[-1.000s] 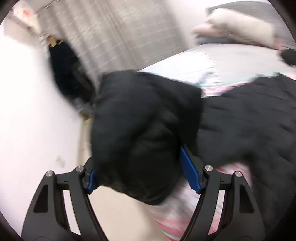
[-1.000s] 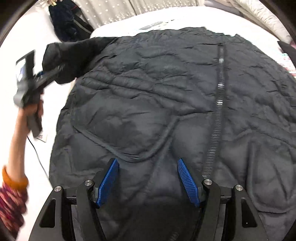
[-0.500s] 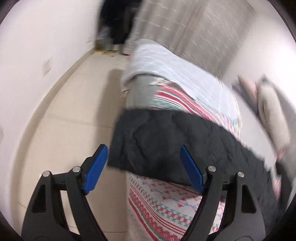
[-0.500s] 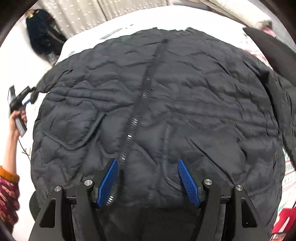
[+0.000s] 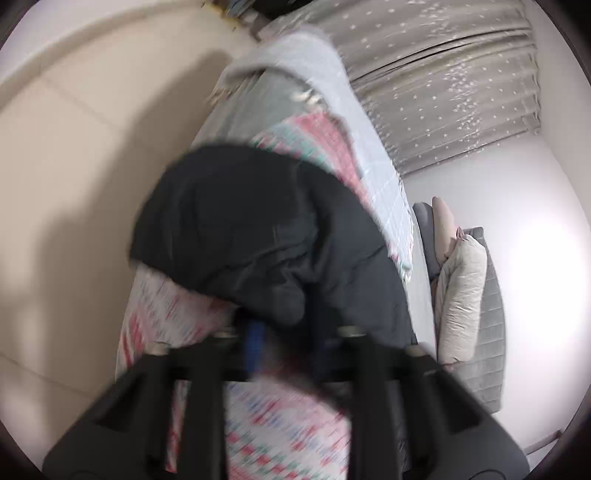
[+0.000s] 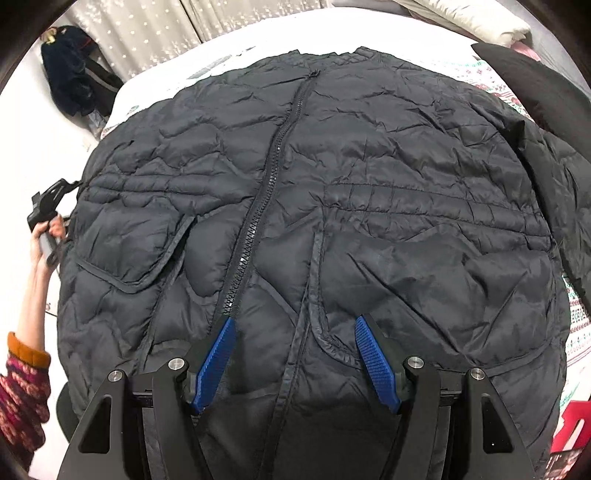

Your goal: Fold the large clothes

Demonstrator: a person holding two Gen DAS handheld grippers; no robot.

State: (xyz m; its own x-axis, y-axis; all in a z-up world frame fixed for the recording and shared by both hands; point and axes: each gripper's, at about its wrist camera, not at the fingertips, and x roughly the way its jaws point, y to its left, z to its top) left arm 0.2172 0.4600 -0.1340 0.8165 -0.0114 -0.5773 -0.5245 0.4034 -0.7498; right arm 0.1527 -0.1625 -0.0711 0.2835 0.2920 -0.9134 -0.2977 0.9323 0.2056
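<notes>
**Black jacket spread across bed, one edge caught**

A black quilted jacket [image 6: 332, 206] lies zipped and flat on a patterned bedspread [image 6: 576, 317], filling the frame's centre. The right gripper [image 6: 295, 354] hovers over its hem, jaws apart. At left, the left gripper [image 6: 48, 201], jaws just closed, pinches the jacket's side edge. Pillows [image 6: 480, 18] sit upper right; dark clothing [image 6: 74, 81] hangs upper left.
</notes>
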